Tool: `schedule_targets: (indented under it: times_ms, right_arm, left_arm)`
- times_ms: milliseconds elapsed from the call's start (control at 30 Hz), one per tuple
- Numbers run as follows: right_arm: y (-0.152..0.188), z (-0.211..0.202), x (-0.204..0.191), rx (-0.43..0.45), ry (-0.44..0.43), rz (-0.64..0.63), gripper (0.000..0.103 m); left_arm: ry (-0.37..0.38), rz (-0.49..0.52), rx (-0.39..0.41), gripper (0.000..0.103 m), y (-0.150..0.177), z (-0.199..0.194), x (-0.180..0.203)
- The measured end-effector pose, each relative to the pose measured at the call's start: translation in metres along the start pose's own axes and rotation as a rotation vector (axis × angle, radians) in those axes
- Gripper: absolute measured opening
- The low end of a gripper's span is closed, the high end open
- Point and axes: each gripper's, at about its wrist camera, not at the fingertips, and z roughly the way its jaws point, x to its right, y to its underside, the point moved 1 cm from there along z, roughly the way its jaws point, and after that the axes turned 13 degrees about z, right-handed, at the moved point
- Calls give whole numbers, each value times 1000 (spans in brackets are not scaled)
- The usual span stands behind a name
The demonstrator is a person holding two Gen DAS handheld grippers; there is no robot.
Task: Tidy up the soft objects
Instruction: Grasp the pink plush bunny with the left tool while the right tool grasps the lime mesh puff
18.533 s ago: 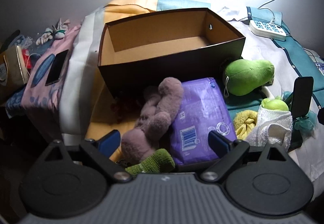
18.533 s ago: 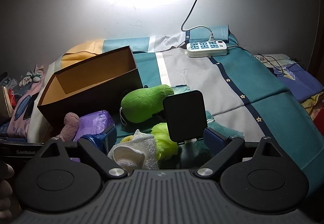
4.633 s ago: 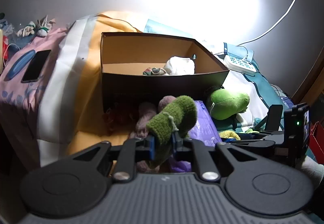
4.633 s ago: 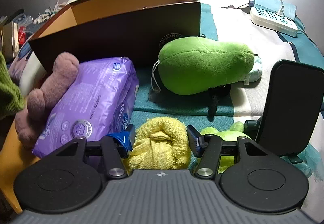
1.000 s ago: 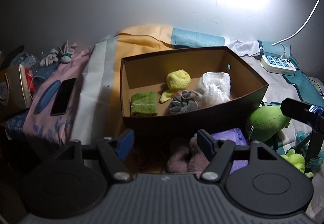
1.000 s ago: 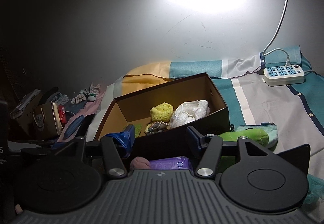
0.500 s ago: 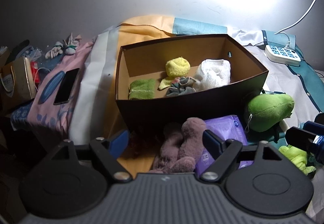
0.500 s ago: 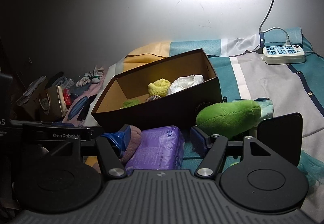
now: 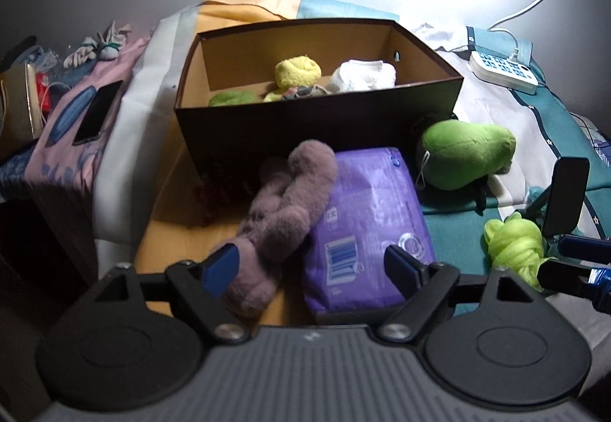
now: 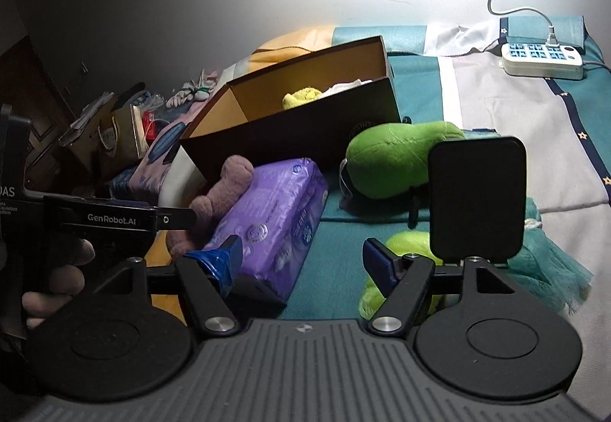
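A dark cardboard box (image 9: 317,120) on the bed holds a yellow towel (image 9: 298,72), a white towel (image 9: 362,76), a green cloth (image 9: 227,99) and a small patterned cloth. In front of it lie a mauve plush toy (image 9: 290,200), a purple soft pack (image 9: 366,215), a green plush pear (image 9: 466,154) and a lime fluffy item (image 9: 513,244). My left gripper (image 9: 313,265) is open and empty, low over the plush toy and the pack. My right gripper (image 10: 301,261) is open and empty, between the pack (image 10: 275,215) and the lime item (image 10: 404,246).
A black phone stand (image 10: 477,196) stands by the green pear (image 10: 393,158). A white power strip (image 10: 542,61) lies at the back right. A phone (image 9: 97,112) and a paper bag (image 10: 118,143) sit at the left. Teal netting (image 10: 546,265) lies at the right.
Both grippers have come down and forward from above the box to the items in front of it. Both stay open and empty.
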Motion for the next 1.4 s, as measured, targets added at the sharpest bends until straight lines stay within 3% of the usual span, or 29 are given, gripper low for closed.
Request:
schedule_targets:
  times_ms: [267, 533, 733, 867, 1033, 1233, 1400]
  right_arm:
    - [-1, -26, 54, 14, 86, 69, 56]
    - [-7, -35, 104, 61, 210, 101, 56]
    - [-11, -26, 118, 52, 234, 47, 56]
    - [-18, -26, 134, 60, 266, 117, 56]
    - [-23, -42, 144, 62, 170, 225, 56]
    - [-12, -27, 97, -73, 2, 124, 55]
    - [-2, 3, 67, -147, -31, 109, 54]
  left_arm:
    - [89, 12, -11, 84, 9, -3, 29]
    - [179, 103, 15, 84, 2, -5, 78]
    - [190, 114, 4, 84, 0, -1, 95]
    - [193, 160, 18, 84, -4, -1, 106]
    - [117, 134, 48, 84, -7, -4, 82]
    - [-13, 9, 43, 84, -11, 3, 12]
    - [-7, 18, 31, 85, -9, 16, -16]
